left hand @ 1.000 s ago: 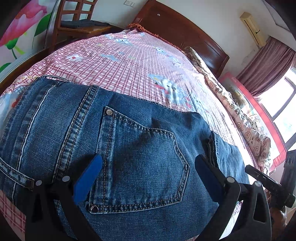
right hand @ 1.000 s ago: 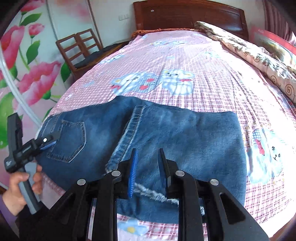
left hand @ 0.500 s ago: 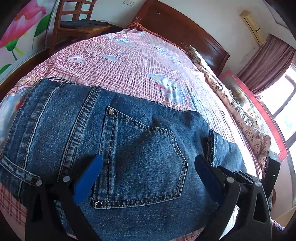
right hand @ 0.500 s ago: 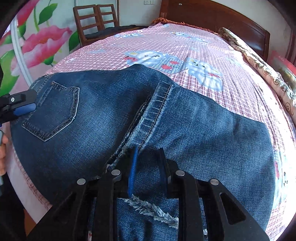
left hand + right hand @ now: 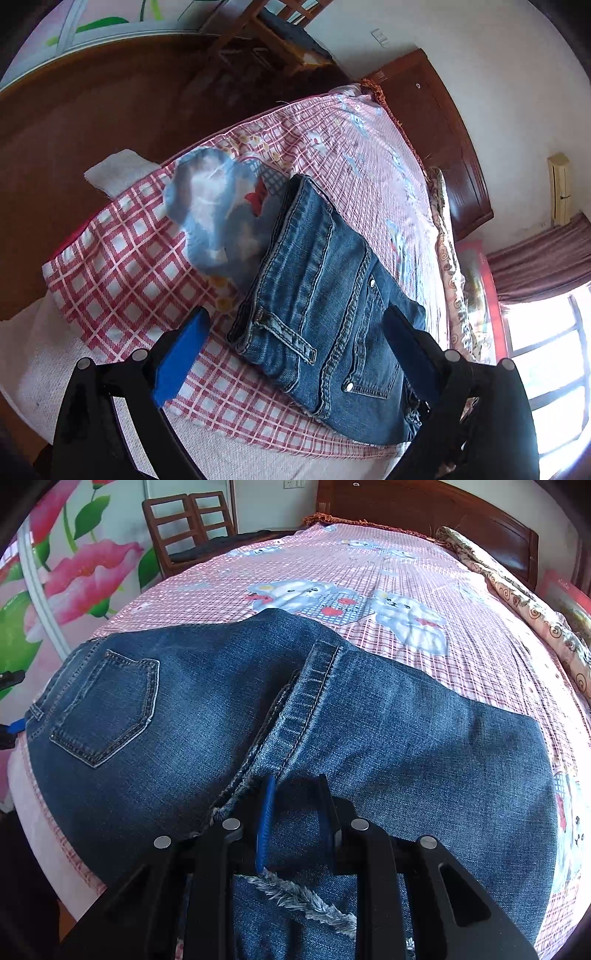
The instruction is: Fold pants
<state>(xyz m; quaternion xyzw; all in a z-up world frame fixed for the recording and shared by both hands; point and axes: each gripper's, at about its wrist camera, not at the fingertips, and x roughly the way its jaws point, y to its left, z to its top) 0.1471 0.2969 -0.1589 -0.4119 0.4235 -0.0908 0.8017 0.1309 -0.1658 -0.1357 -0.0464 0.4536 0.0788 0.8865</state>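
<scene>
Your right claw (image 5: 293, 819) is narrowed, and denim shows in the slim gap between its blue pads; whether the pads actually press on that cloth you cannot tell from here. It sits low over the jeans (image 5: 369, 731), just behind the stitched hem band that lies across the folded leg, with a frayed hem edge right below the pads. Your left claw (image 5: 295, 354) stands wide apart, its jaws having just been closing a little with nothing gripped between them; it hovers over the waistband corner of the jeans (image 5: 325, 295), one pad above the checked sheet and the other over the back pocket. The jeans lie folded on the bed (image 5: 369, 565), near its foot edge, back pocket up. Beyond the pink checked sheet stand the wooden headboard (image 5: 424, 506) and two wooden chairs (image 5: 184, 528) by the flowered wall.
</scene>
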